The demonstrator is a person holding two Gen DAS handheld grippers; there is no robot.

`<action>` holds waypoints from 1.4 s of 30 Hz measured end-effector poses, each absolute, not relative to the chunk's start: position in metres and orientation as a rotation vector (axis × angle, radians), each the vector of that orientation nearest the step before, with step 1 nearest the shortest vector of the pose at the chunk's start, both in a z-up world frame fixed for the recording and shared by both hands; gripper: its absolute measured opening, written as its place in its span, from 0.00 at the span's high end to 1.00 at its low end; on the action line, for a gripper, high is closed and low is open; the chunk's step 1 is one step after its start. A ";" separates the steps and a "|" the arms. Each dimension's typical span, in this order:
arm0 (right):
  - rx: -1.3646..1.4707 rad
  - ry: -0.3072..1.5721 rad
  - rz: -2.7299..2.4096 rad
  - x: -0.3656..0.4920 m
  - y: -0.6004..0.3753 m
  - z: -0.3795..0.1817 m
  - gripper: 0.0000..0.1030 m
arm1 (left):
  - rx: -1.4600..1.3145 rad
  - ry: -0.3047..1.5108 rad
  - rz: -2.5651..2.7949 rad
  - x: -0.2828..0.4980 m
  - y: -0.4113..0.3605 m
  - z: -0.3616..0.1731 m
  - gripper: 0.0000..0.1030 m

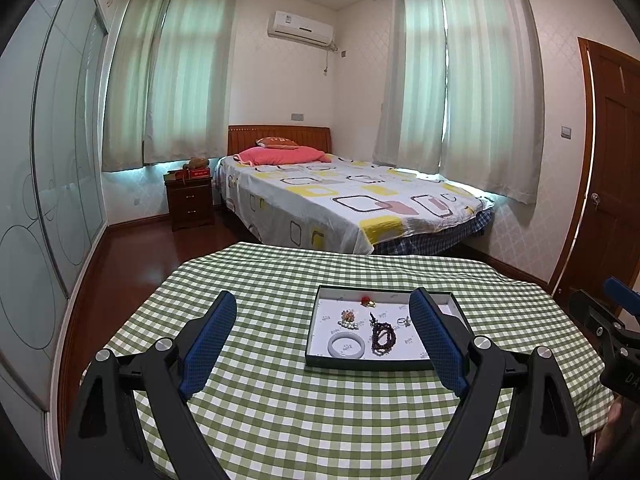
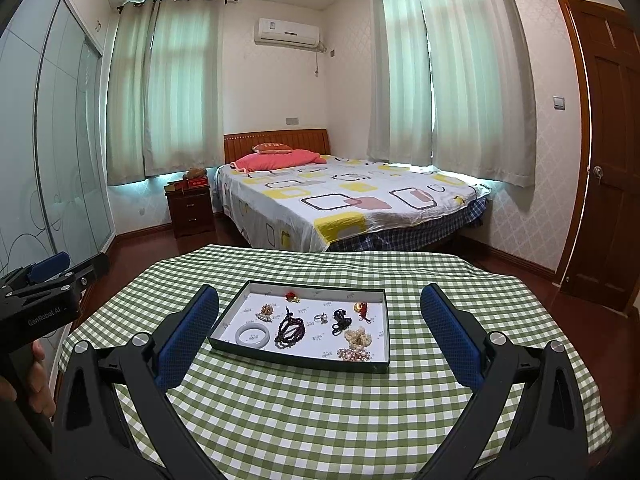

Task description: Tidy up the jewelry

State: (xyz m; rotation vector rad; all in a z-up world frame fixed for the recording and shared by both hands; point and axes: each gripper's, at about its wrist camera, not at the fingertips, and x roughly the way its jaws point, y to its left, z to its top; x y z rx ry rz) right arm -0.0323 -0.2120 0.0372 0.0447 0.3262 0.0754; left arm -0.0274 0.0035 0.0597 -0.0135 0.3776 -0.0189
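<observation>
Ahead of both claws, jewelry tray [image 2: 384, 332] rests on checked tablecloth [image 2: 320, 408], long axis crosswise. Right gripper [image 2: 320, 330] centred on it, nearer; left gripper [image 1: 324, 336] offset leftward. Both spread wide, empty.

Both cameras sit low over the near edge of the desk [image 1: 280, 420], each looking forward and slightly down between its own hand-held gripper's fingers toward the bed [image 1: 344, 200] and curtained windows. The left view stands further left, so the tray [image 1: 320, 360] lies right of centre; the right view has it nearly centred. Both share desk, tray, bed and door [image 2: 608, 152].
</observation>
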 end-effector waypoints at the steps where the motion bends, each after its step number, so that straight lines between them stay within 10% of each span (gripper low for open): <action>1: 0.045 0.326 0.075 -0.032 -0.212 0.037 0.05 | -0.015 0.378 -0.019 -0.028 0.004 0.060 0.17; 42: 0.042 0.336 0.083 -0.030 -0.204 0.037 0.05 | -0.014 0.376 -0.020 -0.028 0.002 0.060 0.17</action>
